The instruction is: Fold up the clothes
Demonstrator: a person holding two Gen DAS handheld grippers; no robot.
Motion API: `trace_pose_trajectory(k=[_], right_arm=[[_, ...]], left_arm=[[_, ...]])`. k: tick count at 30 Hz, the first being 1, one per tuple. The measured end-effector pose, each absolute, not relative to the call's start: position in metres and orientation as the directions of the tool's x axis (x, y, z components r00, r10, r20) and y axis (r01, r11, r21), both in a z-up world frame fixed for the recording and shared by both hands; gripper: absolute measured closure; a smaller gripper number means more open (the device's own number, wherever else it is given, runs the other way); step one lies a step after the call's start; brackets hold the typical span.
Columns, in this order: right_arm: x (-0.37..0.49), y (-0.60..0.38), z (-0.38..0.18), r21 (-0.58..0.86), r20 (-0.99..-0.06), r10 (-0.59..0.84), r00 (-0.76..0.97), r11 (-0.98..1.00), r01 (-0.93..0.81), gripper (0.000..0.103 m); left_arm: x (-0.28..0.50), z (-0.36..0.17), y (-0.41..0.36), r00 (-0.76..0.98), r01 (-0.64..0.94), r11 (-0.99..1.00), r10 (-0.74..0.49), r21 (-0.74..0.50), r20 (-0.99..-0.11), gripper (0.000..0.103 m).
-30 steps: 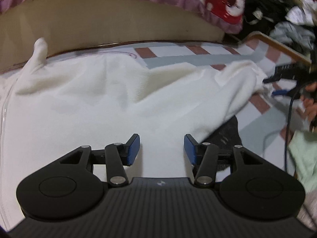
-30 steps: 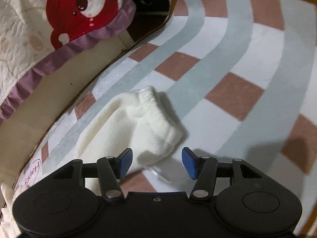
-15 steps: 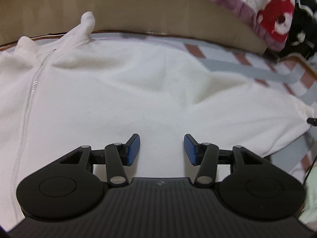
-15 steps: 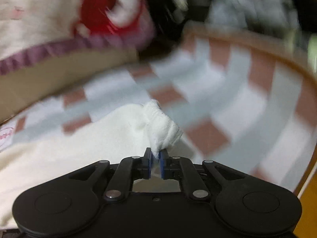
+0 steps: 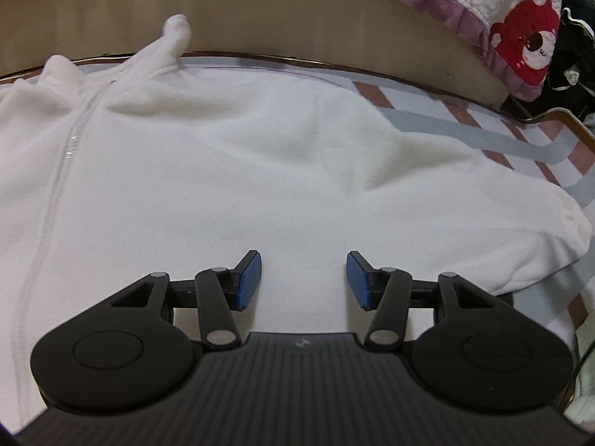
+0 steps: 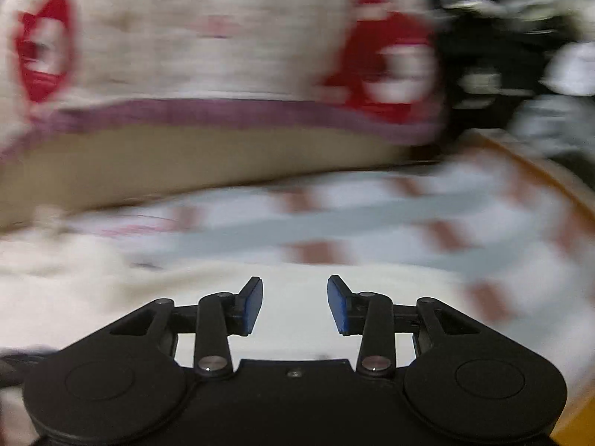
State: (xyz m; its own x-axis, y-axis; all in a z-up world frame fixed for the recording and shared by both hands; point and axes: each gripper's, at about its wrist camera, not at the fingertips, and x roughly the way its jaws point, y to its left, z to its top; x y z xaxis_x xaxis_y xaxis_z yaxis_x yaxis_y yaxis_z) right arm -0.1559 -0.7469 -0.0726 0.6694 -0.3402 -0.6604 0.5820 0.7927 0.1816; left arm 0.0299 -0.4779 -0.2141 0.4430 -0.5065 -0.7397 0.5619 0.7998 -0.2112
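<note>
A white fleece jacket (image 5: pixel 230 156) with a front zipper (image 5: pixel 59 171) lies spread on the striped mat (image 5: pixel 483 137). Its sleeve (image 5: pixel 520 230) lies folded in over the right side of the body. My left gripper (image 5: pixel 303 278) hovers open just above the jacket's lower part, nothing between its blue pads. The right wrist view is blurred by motion. My right gripper (image 6: pixel 295 306) hangs above the white fleece (image 6: pixel 279 282), its jaws opening with nothing between them.
A beige bed side (image 5: pixel 297 18) with a quilt showing red bears (image 5: pixel 528 37) rises behind the mat. A pile of dark and pale clothes (image 6: pixel 520 55) lies at the far right. The mat's brown edge (image 6: pixel 539 171) curves round on the right.
The right gripper pinched the sleeve cuff, carried it up and over the jacket, and has let it go. The sleeve now rests on the jacket. The left gripper shifted slightly and rolled.
</note>
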Motion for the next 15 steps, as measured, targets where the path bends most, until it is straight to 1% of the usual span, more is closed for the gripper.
trace_pose_trajectory(k=[1,2,3,4,5,7,8,10,11,12,14,15], right_arm=[[-0.136,-0.744,-0.069,0.261,-0.655,-0.289,0.698,0.78,0.569,0.052],[-0.115,-0.74,-0.067,0.351,-0.639,-0.244,0.729,0.751,0.559,0.051],[-0.098,-0.735,-0.066,0.432,-0.612,-0.223,0.759,0.709,0.557,0.047],[-0.085,-0.73,-0.068,0.488,-0.585,-0.222,0.78,0.673,0.556,0.045],[-0.073,-0.726,-0.073,0.516,-0.57,-0.229,0.789,0.648,0.561,0.045],[-0.055,-0.722,-0.094,0.501,-0.576,-0.256,0.776,0.64,0.583,0.045],[-0.053,-0.722,-0.107,0.47,-0.585,-0.26,0.768,0.663,0.583,0.045],[-0.05,-0.73,-0.128,0.358,-0.655,-0.296,0.695,0.688,0.632,0.046],[-0.05,-0.738,-0.133,0.299,-0.681,-0.326,0.656,0.694,0.655,0.046],[-0.055,-0.748,-0.133,0.263,-0.683,-0.369,0.631,0.681,0.683,0.046],[-0.068,-0.768,-0.137,0.241,-0.674,-0.463,0.576,0.599,0.763,0.045],[-0.073,-0.779,-0.142,0.27,-0.677,-0.478,0.559,0.545,0.794,0.043]], left_arm=[[0.029,-0.212,-0.48,0.446,0.565,0.796,-0.514,-0.215,-0.733,0.053],[0.028,-0.207,-0.479,0.45,0.568,0.792,-0.527,-0.224,-0.721,0.053],[0.027,-0.203,-0.479,0.454,0.571,0.787,-0.539,-0.232,-0.71,0.053],[0.029,-0.196,-0.477,0.461,0.576,0.783,-0.55,-0.237,-0.696,0.053],[0.033,-0.189,-0.474,0.475,0.578,0.782,-0.555,-0.233,-0.683,0.053],[0.042,-0.175,-0.473,0.533,0.551,0.814,-0.512,-0.183,-0.674,0.052],[0.047,-0.171,-0.476,0.558,0.551,0.821,-0.497,-0.151,-0.664,0.051],[0.059,-0.166,-0.49,0.596,0.581,0.809,-0.498,-0.091,-0.629,0.051],[0.069,-0.166,-0.5,0.605,0.594,0.801,-0.508,-0.079,-0.613,0.051],[0.08,-0.166,-0.511,0.593,0.621,0.78,-0.534,-0.081,-0.602,0.049],[0.103,-0.168,-0.536,0.549,0.688,0.721,-0.594,-0.085,-0.588,0.047],[0.113,-0.169,-0.548,0.526,0.711,0.698,-0.608,-0.084,-0.595,0.043]])
